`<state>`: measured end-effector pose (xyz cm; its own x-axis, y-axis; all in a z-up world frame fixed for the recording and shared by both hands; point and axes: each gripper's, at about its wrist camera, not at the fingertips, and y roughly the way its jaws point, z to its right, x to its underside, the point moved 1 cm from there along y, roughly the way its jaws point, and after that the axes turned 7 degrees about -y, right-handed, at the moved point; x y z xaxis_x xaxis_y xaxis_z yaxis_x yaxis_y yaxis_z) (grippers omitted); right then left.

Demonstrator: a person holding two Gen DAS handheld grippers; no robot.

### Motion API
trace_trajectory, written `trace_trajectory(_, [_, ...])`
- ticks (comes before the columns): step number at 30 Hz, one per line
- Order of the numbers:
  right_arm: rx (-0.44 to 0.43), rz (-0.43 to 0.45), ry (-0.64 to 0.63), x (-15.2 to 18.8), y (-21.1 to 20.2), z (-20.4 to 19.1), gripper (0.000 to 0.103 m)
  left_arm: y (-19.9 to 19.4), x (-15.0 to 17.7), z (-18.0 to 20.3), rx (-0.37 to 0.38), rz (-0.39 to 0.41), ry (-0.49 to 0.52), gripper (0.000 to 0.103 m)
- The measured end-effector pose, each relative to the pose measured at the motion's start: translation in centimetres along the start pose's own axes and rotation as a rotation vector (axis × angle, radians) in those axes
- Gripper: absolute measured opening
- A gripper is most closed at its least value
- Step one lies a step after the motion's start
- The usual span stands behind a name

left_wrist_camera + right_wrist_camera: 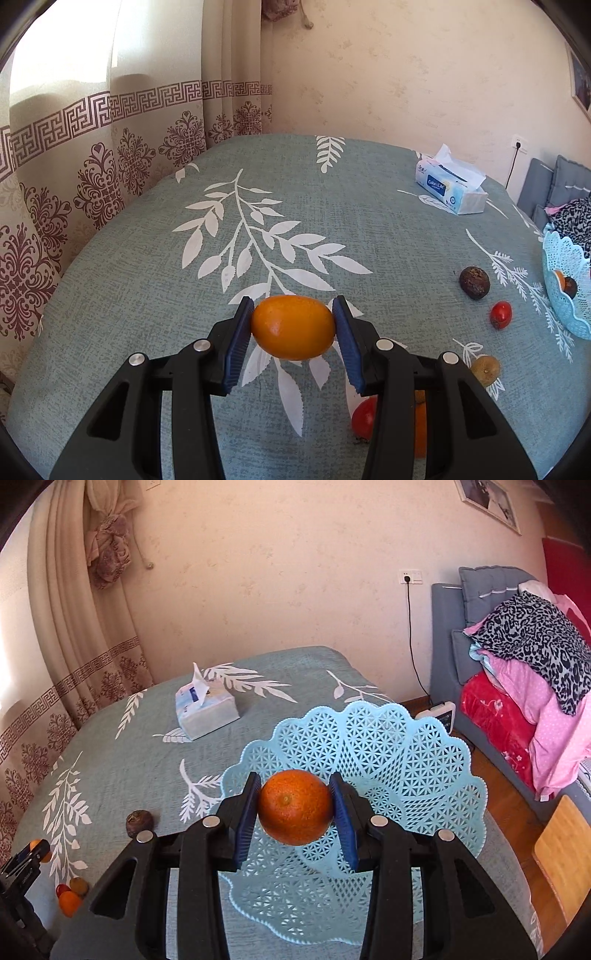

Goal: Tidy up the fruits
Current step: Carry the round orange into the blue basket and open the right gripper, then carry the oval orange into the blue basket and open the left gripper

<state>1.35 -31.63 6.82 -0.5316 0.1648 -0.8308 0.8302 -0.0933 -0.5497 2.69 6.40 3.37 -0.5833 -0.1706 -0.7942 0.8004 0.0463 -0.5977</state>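
My left gripper (293, 326) is shut on a smooth orange-yellow fruit (293, 326) and holds it above the table. My right gripper (295, 806) is shut on a round orange (295, 806) held over the light blue lattice basket (406, 760). The basket's edge (565, 291) shows at the right of the left wrist view. On the cloth lie a dark wrinkled fruit (474, 282), a small red tomato (501, 314), a brownish fruit (485, 370), a larger red tomato (364, 417) and an orange (420, 428) partly hidden behind my left finger.
A tissue box (452, 188) stands at the far side of the green leaf-print table (147, 295). Curtains hang on the left. A sofa with piled blankets (524, 672) and a wooden stool (565, 853) stand to the right.
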Motion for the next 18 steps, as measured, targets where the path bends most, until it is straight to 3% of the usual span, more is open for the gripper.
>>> trace_trajectory(1, [0.004, 0.000, 0.021, 0.0, 0.3, 0.7, 0.048, -0.2, -0.2, 0.1, -0.006, 0.009, 0.005, 0.044])
trace_trajectory(2, [0.006, 0.008, 0.045, 0.0, 0.4, 1.3, 0.064, -0.4, -0.3, 0.1, -0.009, 0.018, 0.010, 0.044])
trace_trajectory(3, [0.012, 0.019, 0.070, 0.0, 0.3, 2.0, 0.071, -0.6, -0.6, 0.2, -0.012, 0.026, 0.014, 0.044])
trace_trajectory(9, [0.026, 0.062, 0.108, -0.4, -0.3, 3.5, 0.072, -1.9, -2.5, 1.2, -0.013, 0.076, 0.029, 0.044])
trace_trajectory(18, [0.139, 0.169, 0.069, -0.4, -1.5, 3.6, 0.072, -3.2, -4.9, 6.8, 0.083, 0.110, 0.103, 0.044])
